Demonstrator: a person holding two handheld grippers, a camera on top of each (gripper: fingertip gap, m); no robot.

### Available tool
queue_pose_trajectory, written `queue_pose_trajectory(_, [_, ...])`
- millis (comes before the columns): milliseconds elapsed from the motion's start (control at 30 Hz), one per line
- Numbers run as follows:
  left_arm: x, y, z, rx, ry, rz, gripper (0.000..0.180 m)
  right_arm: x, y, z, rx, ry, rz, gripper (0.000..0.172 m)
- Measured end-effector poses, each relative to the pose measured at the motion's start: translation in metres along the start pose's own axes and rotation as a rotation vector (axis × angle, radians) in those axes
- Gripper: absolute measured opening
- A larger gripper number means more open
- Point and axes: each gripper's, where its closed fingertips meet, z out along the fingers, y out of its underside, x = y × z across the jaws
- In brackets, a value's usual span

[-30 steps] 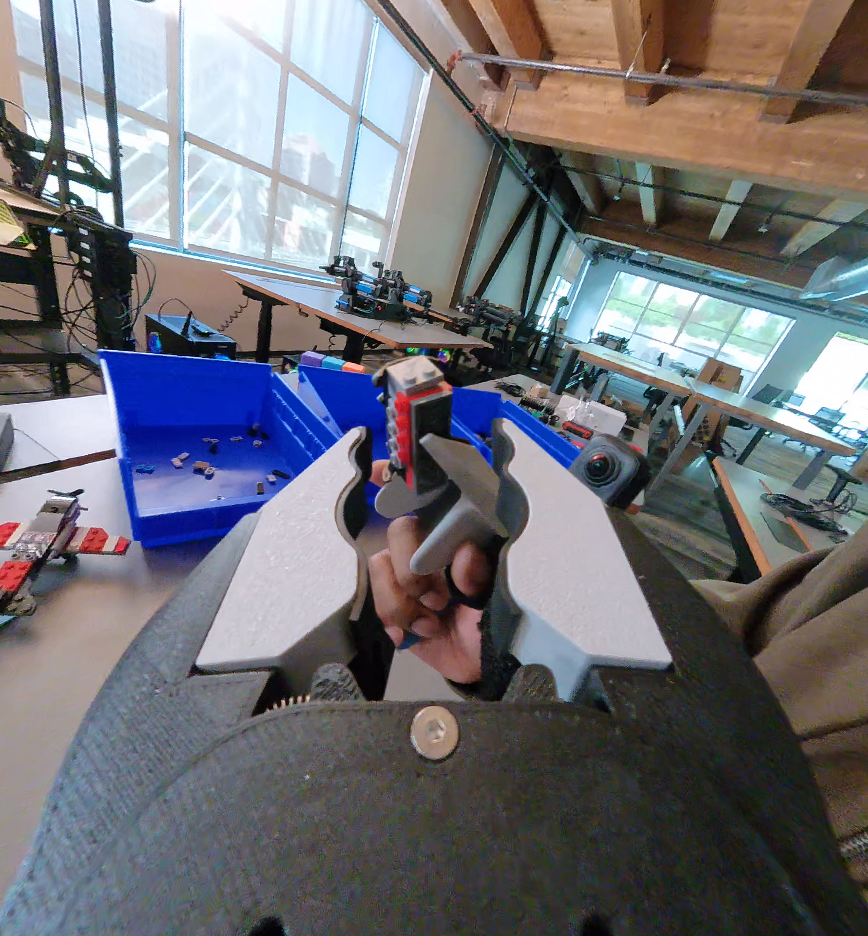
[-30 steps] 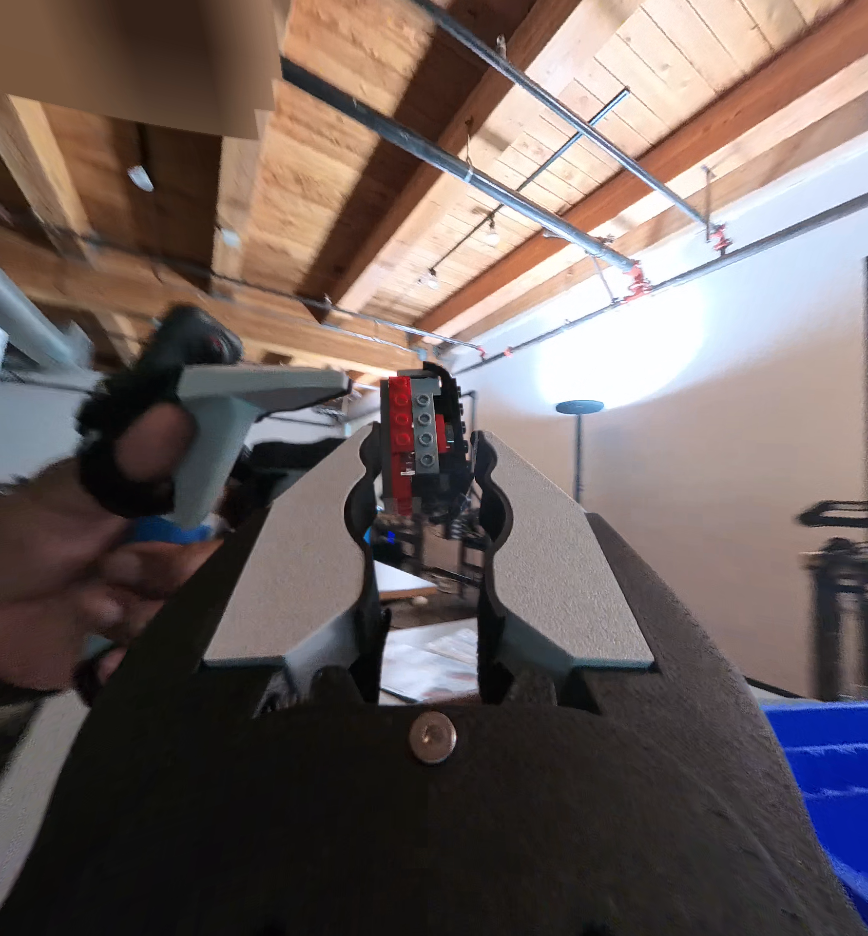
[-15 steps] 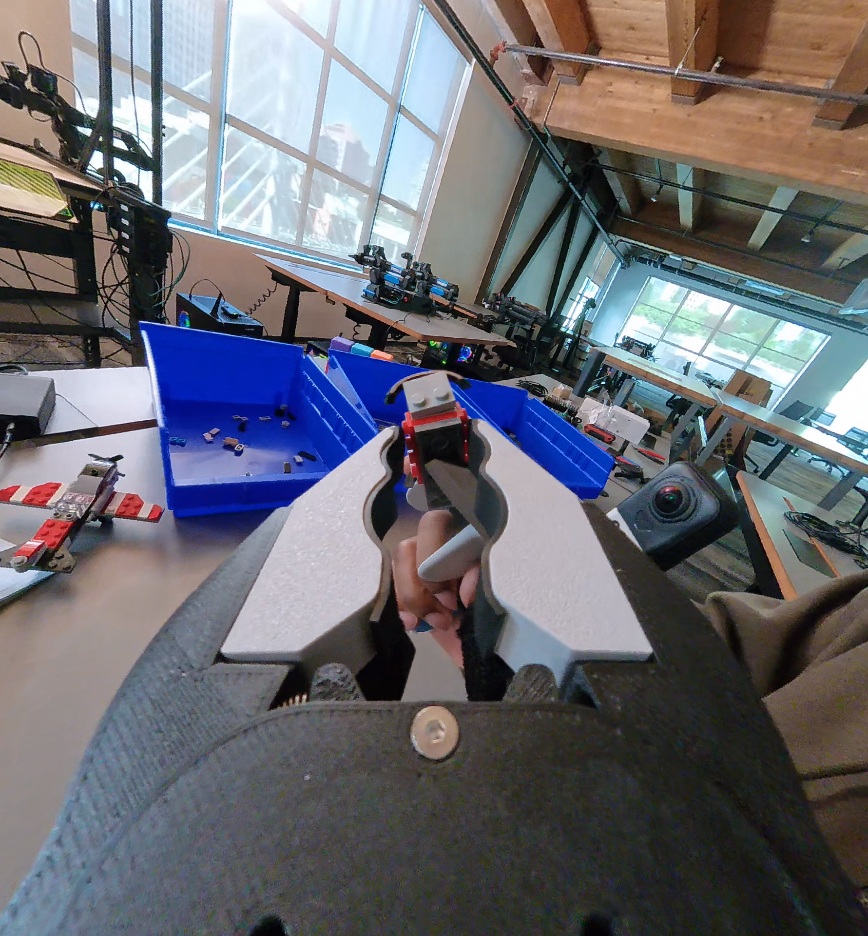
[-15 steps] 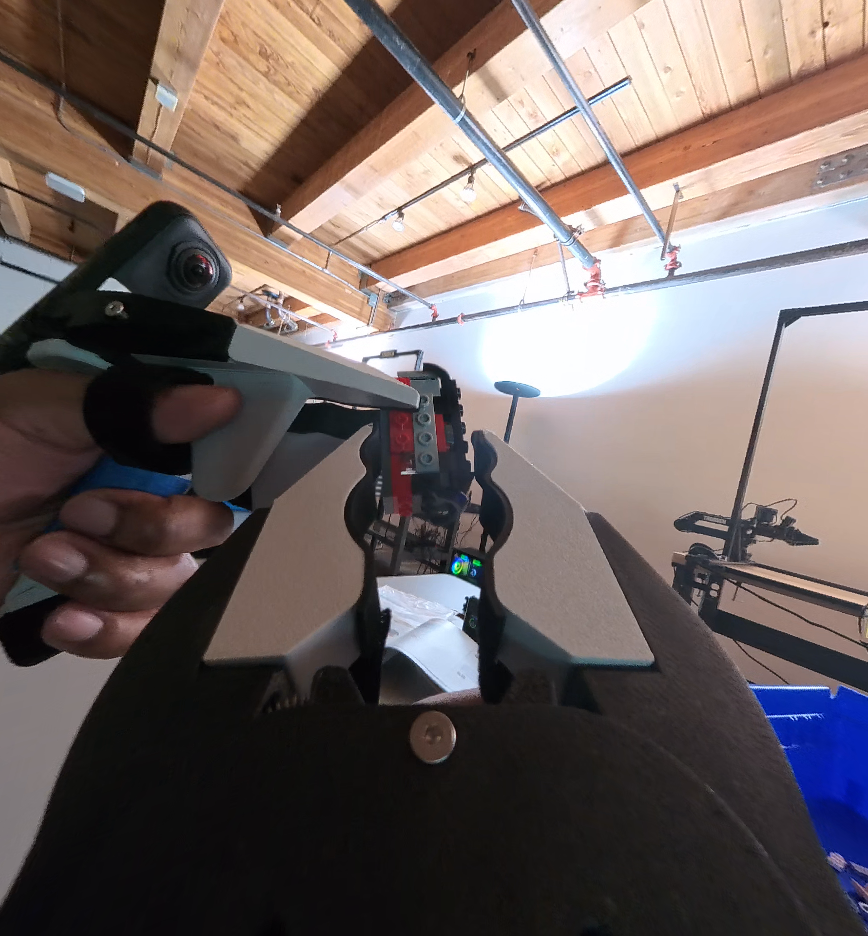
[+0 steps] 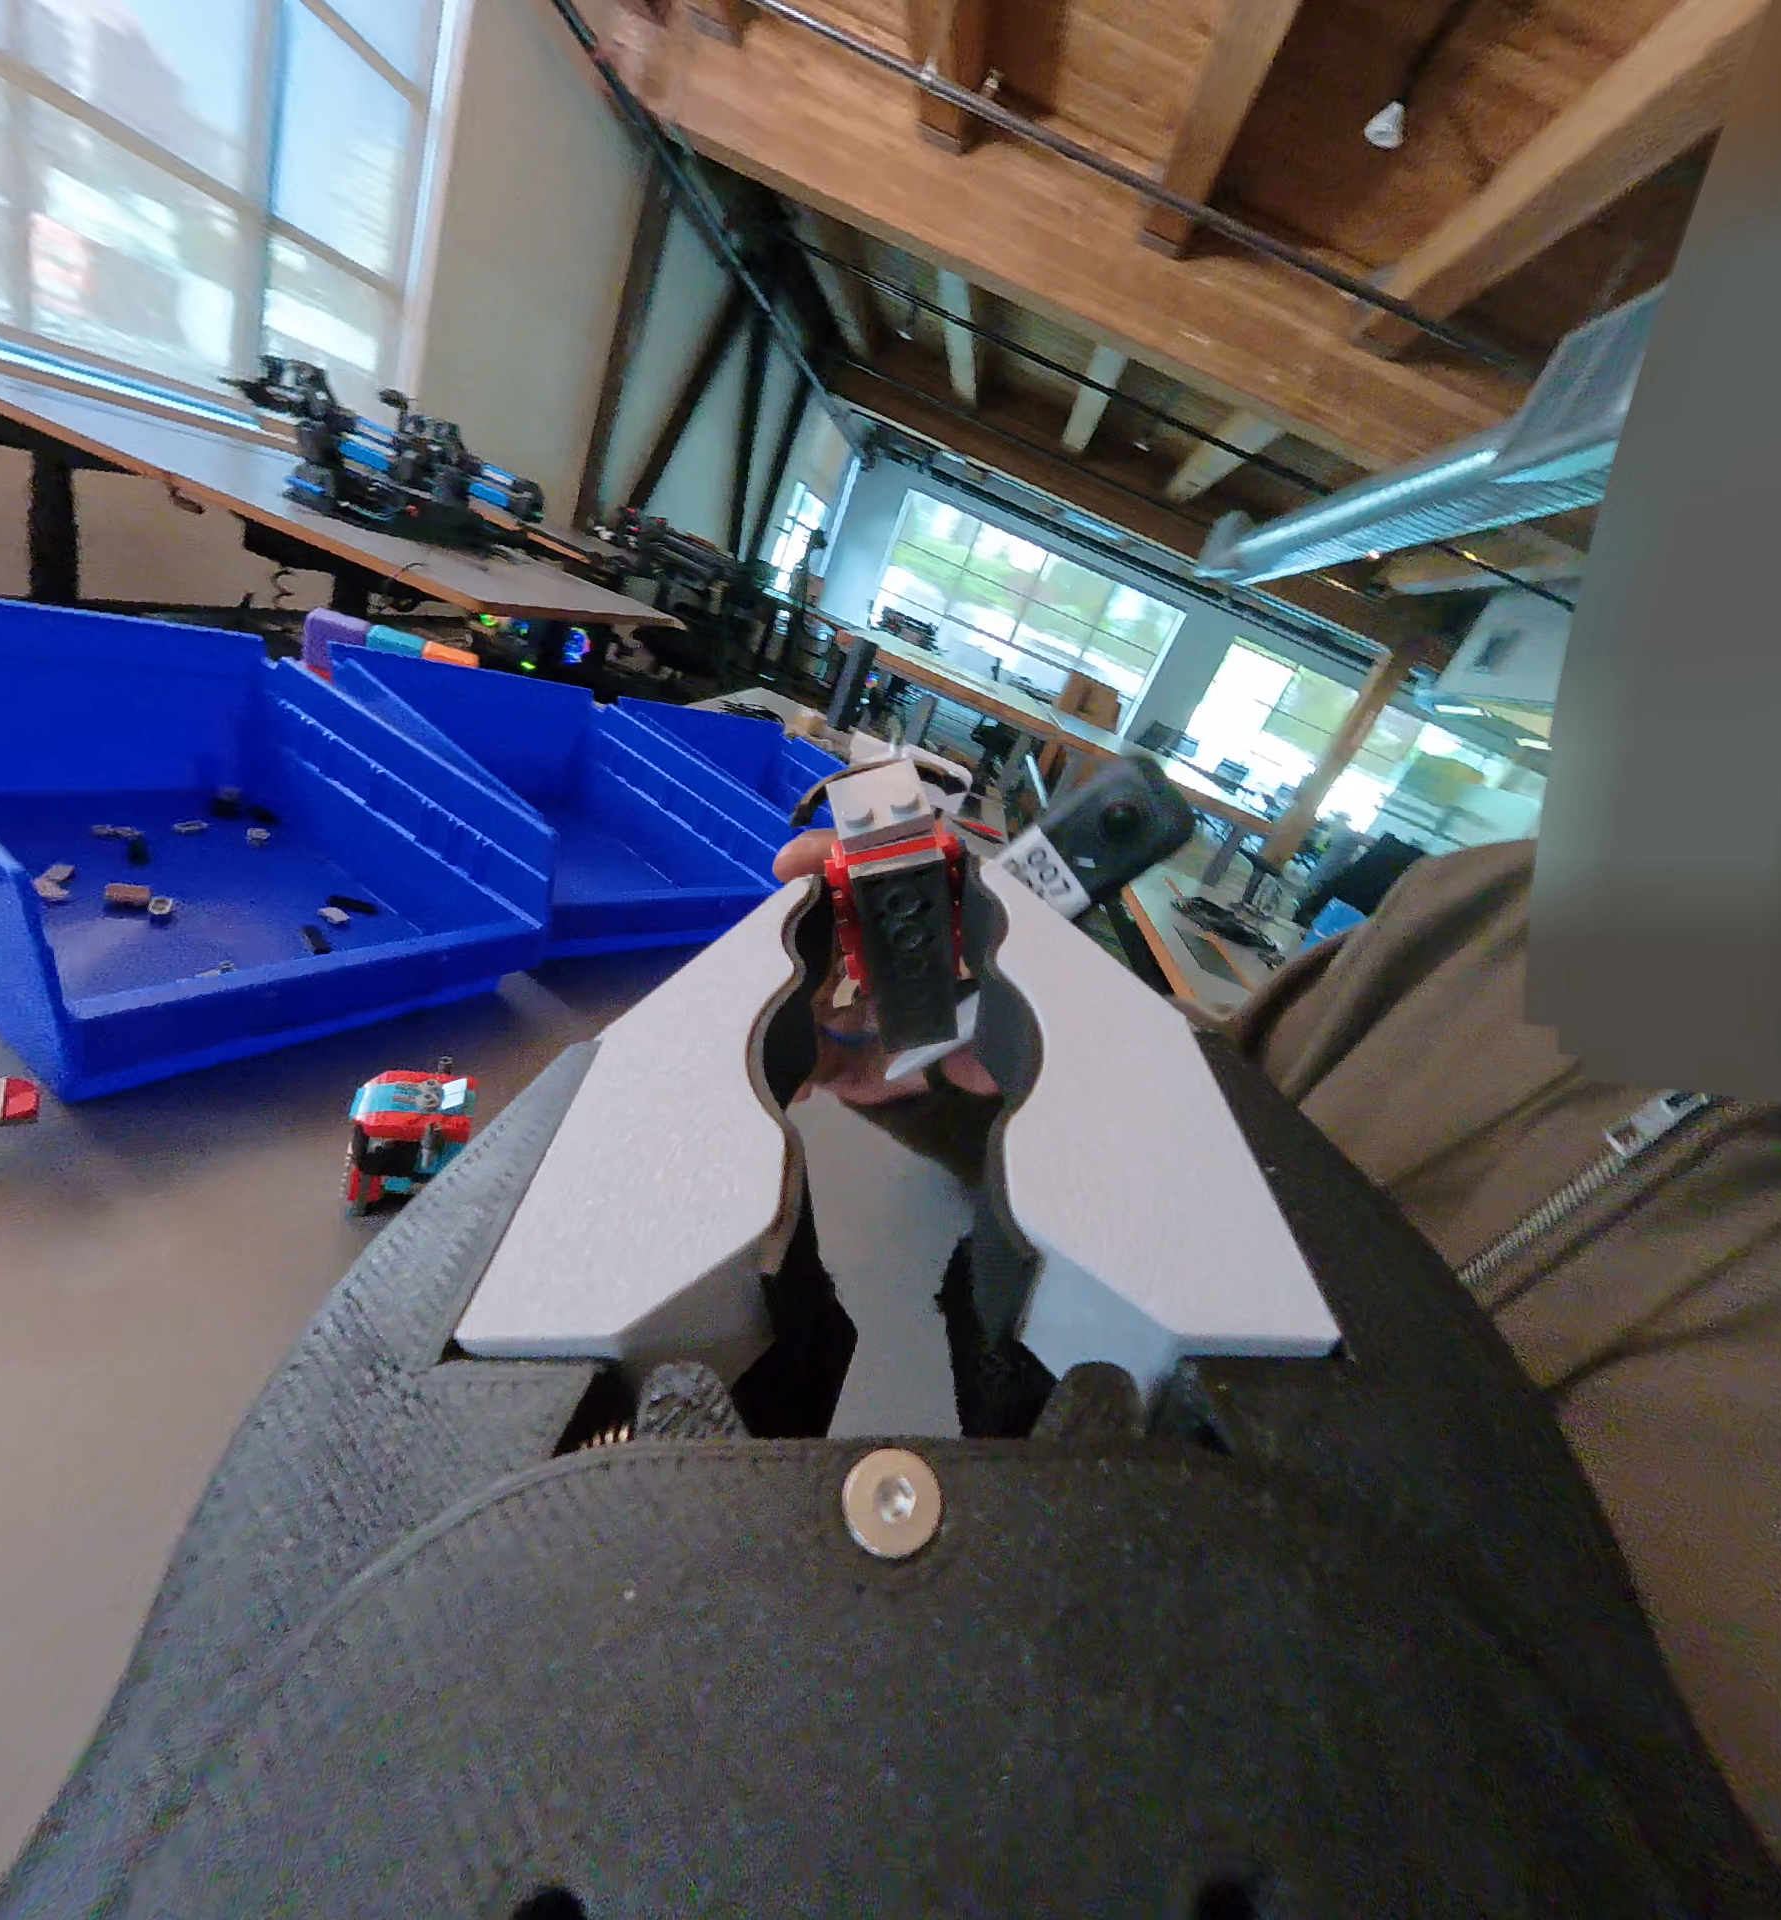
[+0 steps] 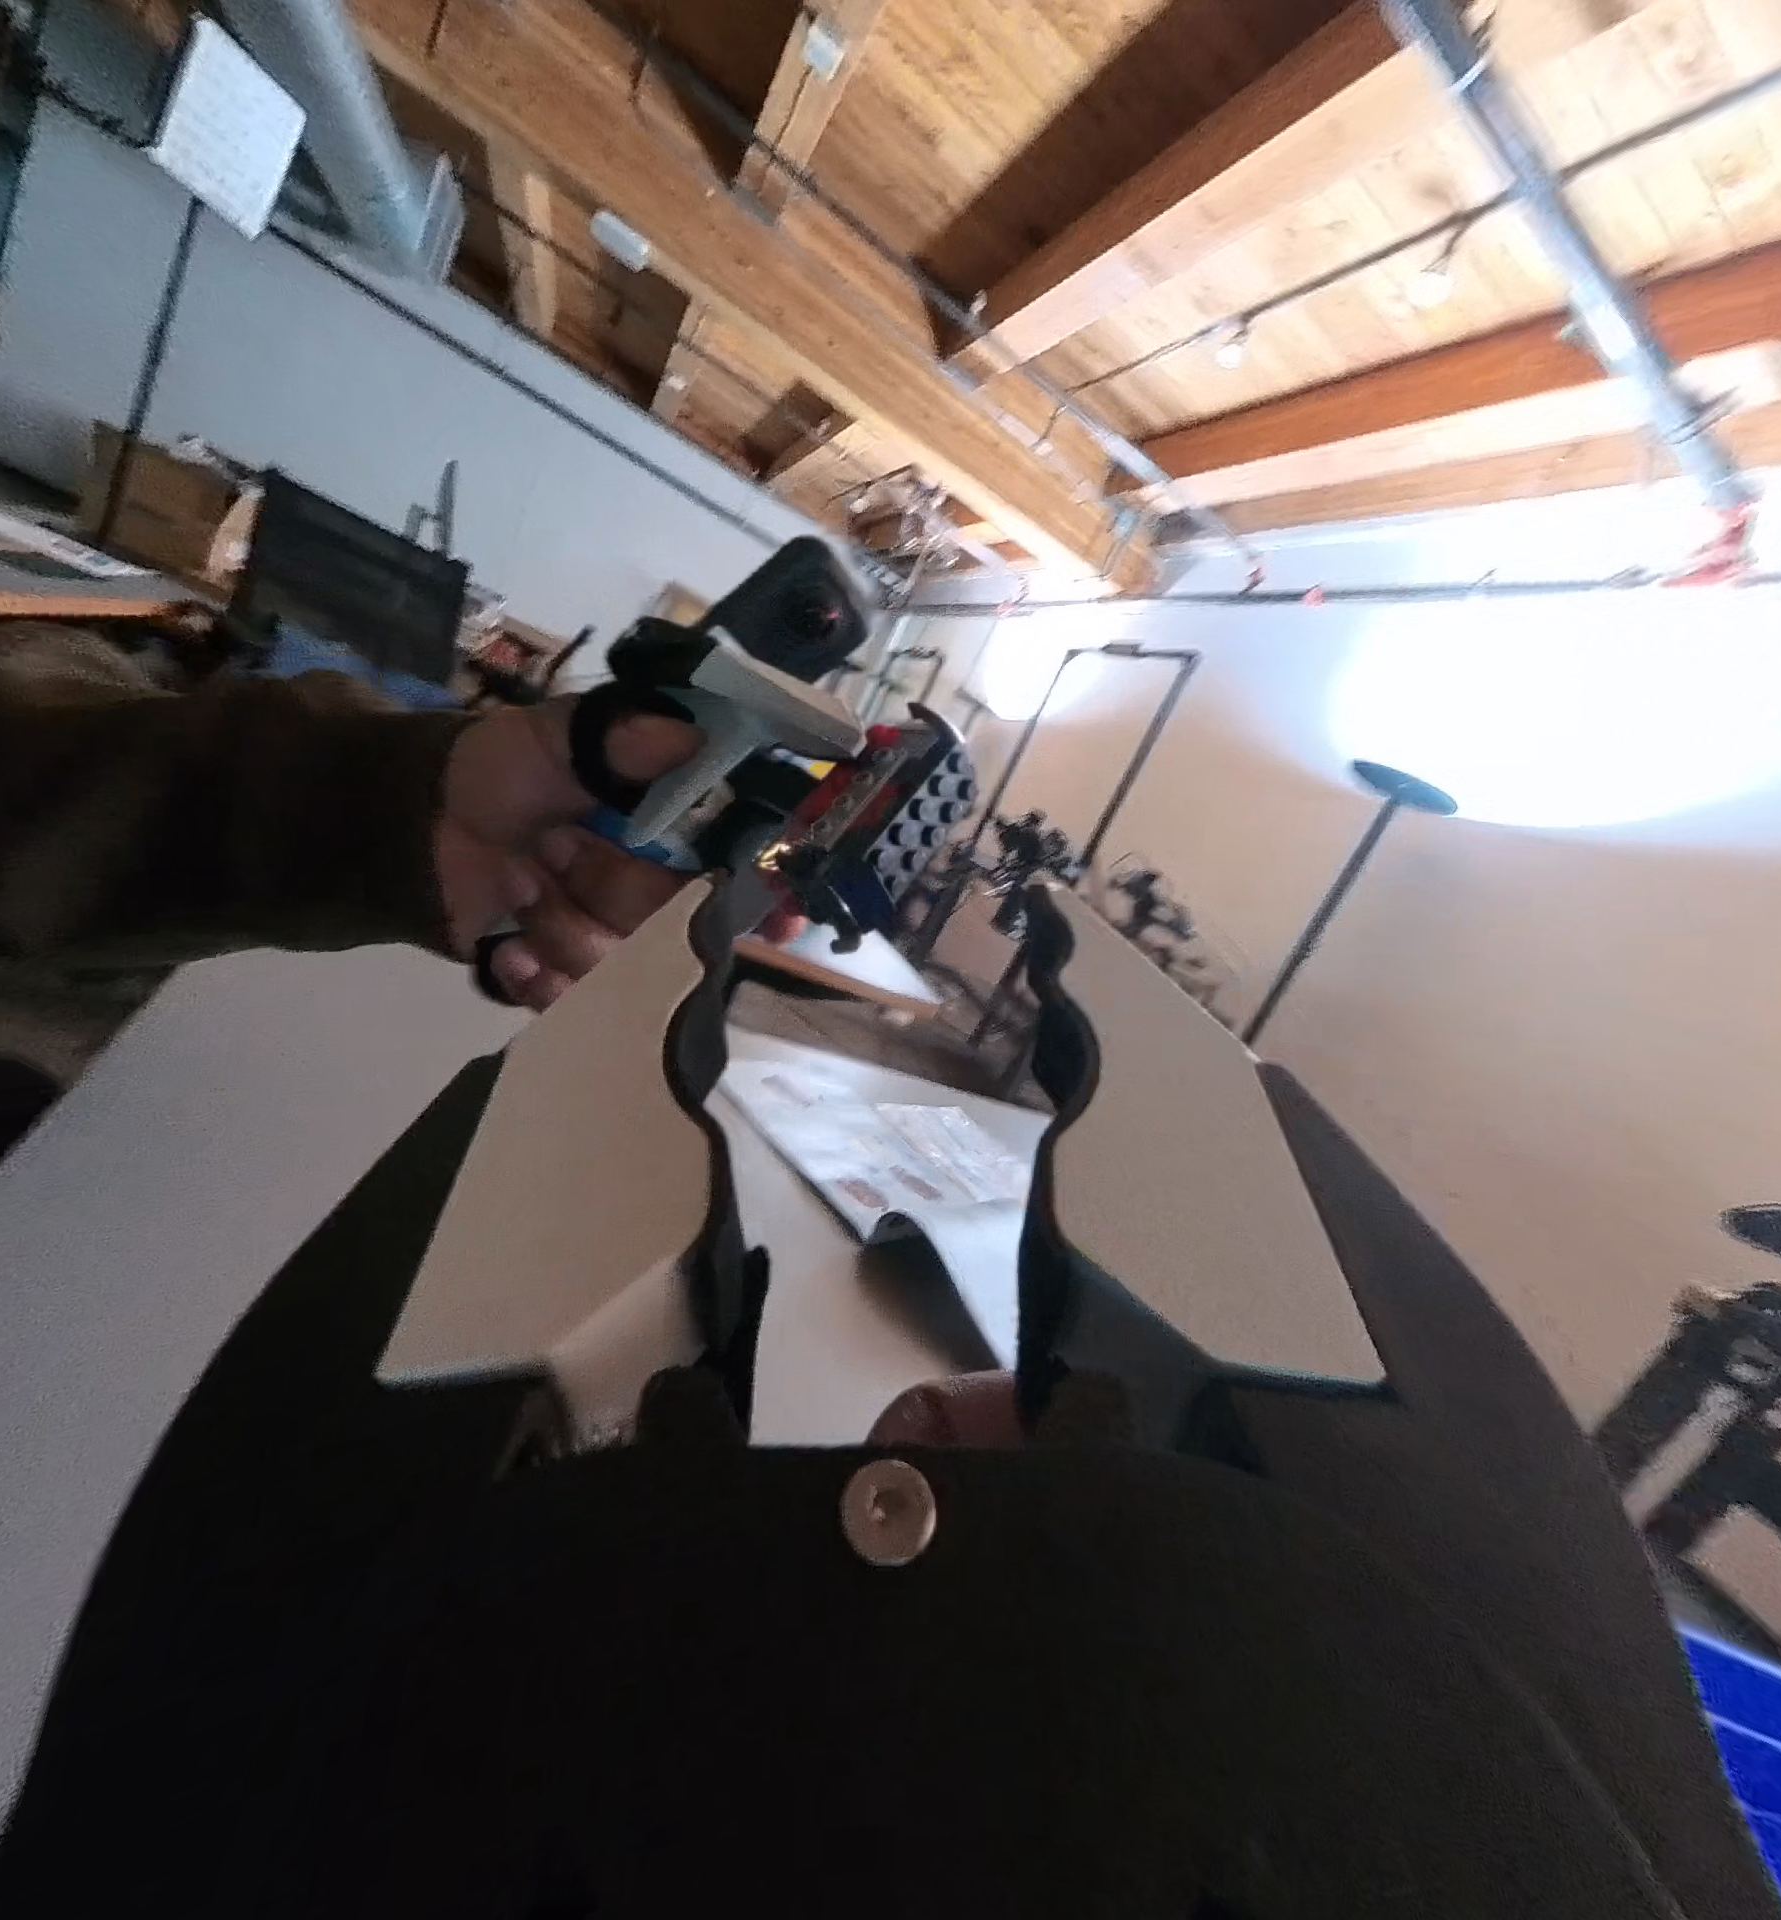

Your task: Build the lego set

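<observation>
The brick model [image 5: 901, 914] — red, black and grey — sits pinched at the tips of the left tongs [image 5: 891, 935], high above the table [image 5: 138, 1299]. At 11 o'clock lie the blue bins [image 5: 273, 894]. The right tongs [image 6: 881, 925] gape, bare. The narrow grip could let the model twist out — and shed bricks.

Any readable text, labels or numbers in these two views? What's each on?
White label on the black camera: short printed characters, legible; not copying them out.
Jacket: white mark at the frame edge, cut off.
Printed sheets lying flat, and white sheet up high: too blurred to read.
</observation>
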Motion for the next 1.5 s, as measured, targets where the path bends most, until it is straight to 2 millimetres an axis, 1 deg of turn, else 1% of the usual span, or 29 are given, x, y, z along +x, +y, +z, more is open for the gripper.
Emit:
queue_pose_trajectory(67, [0.001,0.004,-0.006,-0.026,0.047,0.077,0.025,-0.002,0.005,0.003,-0.058,-0.065,0.119,0.056])
queue_pose_trajectory(133, [0.004,0.008,-0.011,-0.049,0.081,0.182,0.025,-0.004,0.012,0.007,-0.123,-0.113,0.279,0.057])
queue_pose_trajectory(233, [0.005,0.015,-0.014,-0.081,0.109,0.283,0.026,-0.014,0.021,0.011,-0.178,-0.192,0.498,0.057])
queue_pose_trajectory(333, [0.003,0.024,-0.014,-0.119,0.124,0.341,0.026,-0.022,0.024,0.013,-0.185,-0.249,0.618,0.054])
queue_pose_trajectory(567, [-0.009,0.052,-0.008,-0.222,0.140,0.392,0.026,-0.034,0.047,0.010,-0.274,-0.291,0.601,0.041])
queue_pose_trajectory(700, [-0.013,0.062,-0.003,-0.245,0.162,0.391,0.026,-0.039,0.059,0.006,-0.304,-0.306,0.610,0.038])
queue_pose_trajectory(733, [-0.013,0.064,-0.001,-0.248,0.168,0.390,0.026,-0.040,0.061,0.006,-0.312,-0.305,0.613,0.036])
queue_pose_trajectory(833, [-0.016,0.069,0.003,-0.253,0.181,0.385,0.026,-0.041,0.067,0.003,-0.318,-0.312,0.618,0.025])
queue_pose_trajectory(933, [-0.018,0.069,0.006,-0.255,0.182,0.382,0.026,-0.038,0.068,0.002,-0.299,-0.301,0.646,0.025])
queue_pose_trajectory(1000, [-0.021,0.068,0.007,-0.265,0.154,0.396,0.026,-0.035,0.069,0.000,-0.278,-0.291,0.692,0.024])
queue_pose_trajectory(1033, [-0.024,0.067,0.008,-0.267,0.125,0.421,0.029,-0.033,0.070,0.000,-0.271,-0.285,0.720,0.024])
queue_pose_trajectory(1167, [-0.035,0.059,0.004,-0.290,-0.029,0.600,0.062,-0.017,0.068,-0.003,-0.215,-0.245,0.875,0.024])
queue_pose_trajectory(1267, [-0.035,0.057,0.002,-0.318,-0.125,0.851,0.077,-0.011,0.071,-0.005,-0.216,-0.230,0.953,0.024])
queue_pose_trajectory(1333, [-0.030,0.057,0.003,-0.338,-0.155,1.001,0.084,-0.012,0.075,-0.005,-0.244,-0.228,0.979,0.024])
queue_pose_trajectory(1433, [-0.021,0.060,0.007,-0.370,-0.133,1.181,0.083,-0.018,0.076,-0.004,-0.262,-0.259,1.015,0.024])
queue_pose_trajectory(1500, [-0.022,0.065,0.009,-0.432,-0.124,1.283,0.082,-0.022,0.074,-0.003,-0.259,-0.278,1.034,0.024])
